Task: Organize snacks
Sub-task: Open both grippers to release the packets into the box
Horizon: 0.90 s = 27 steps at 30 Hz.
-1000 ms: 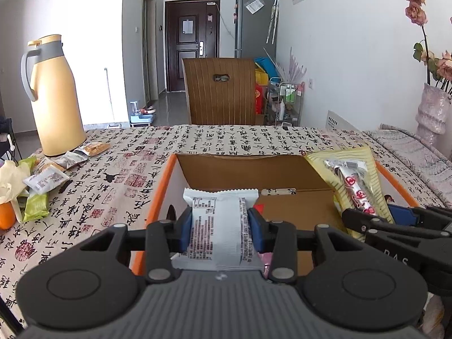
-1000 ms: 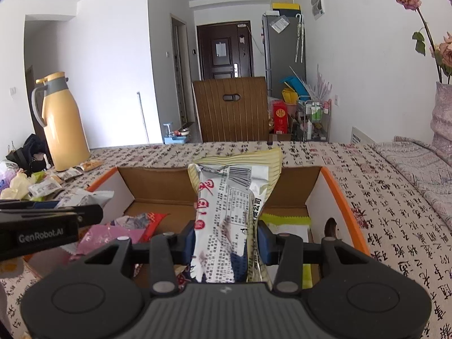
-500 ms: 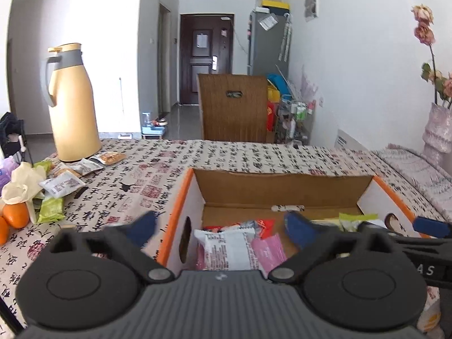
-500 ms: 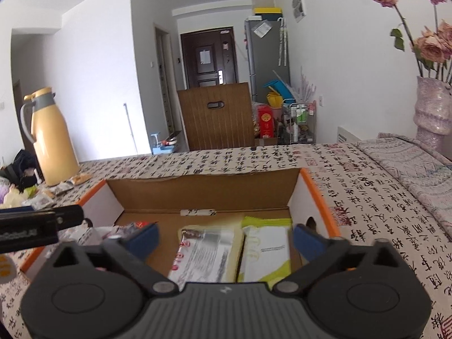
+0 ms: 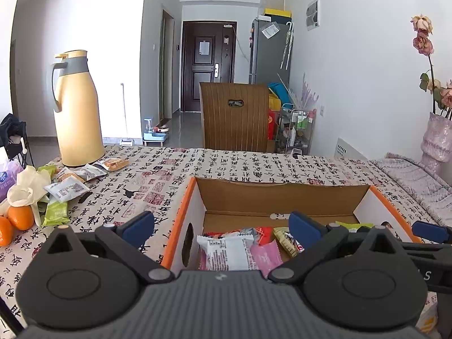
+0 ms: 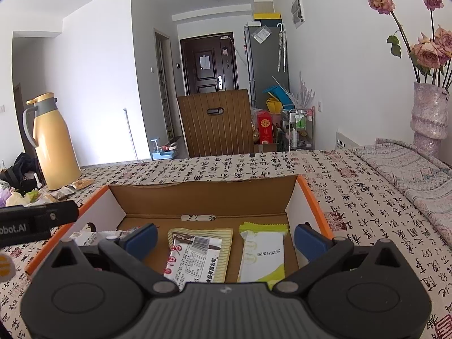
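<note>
Both grippers, left (image 5: 221, 227) and right (image 6: 225, 236), have just been opening and gape wide, empty, above the box (image 6: 313, 197). Snack packets (image 6: 197, 254) lie flat inside; more snacks (image 5: 67, 189) sit far left by the jug (image 5: 77, 110).

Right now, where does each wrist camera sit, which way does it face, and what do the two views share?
Left wrist: rides behind the open left gripper, facing across the orange-rimmed cardboard box toward the dark door; the right gripper's blue-padded fingertip juts in at right.
Right wrist: rides behind the open right gripper, over the box's right half, above the striped yellow snack packet; the left gripper's arm shows at left.
Shared: box, yellow thermos jug, brown chair.
</note>
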Available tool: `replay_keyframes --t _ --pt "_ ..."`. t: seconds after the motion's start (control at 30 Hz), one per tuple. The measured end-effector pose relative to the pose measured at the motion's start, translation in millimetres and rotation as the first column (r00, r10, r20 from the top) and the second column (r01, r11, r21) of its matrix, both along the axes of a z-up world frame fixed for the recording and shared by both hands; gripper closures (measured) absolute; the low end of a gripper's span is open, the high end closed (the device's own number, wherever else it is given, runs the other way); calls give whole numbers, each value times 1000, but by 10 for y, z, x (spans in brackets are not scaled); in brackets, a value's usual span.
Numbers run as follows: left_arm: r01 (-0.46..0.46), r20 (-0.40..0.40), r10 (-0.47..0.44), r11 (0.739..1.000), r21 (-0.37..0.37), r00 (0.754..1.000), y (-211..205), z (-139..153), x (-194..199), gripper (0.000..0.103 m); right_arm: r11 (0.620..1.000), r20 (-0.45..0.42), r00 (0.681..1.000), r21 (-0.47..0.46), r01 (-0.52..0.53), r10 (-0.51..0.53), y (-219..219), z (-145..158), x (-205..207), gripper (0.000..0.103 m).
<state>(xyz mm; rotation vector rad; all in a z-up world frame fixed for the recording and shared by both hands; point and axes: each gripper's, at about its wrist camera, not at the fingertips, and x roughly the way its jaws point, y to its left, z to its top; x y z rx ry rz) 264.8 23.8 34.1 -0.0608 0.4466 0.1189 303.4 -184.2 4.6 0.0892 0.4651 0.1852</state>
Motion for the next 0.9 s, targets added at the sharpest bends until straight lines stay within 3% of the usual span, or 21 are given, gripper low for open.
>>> replay_keyframes --t 0.33,0.9 --pt "-4 31 4 1000 12 1000 -72 206 -142 0 999 54 998 -41 16 -13 10 219 -164 0" --pt "0 62 0 1000 8 998 -118 346 -947 0 998 66 998 -64 7 -3 -107 325 -932 0"
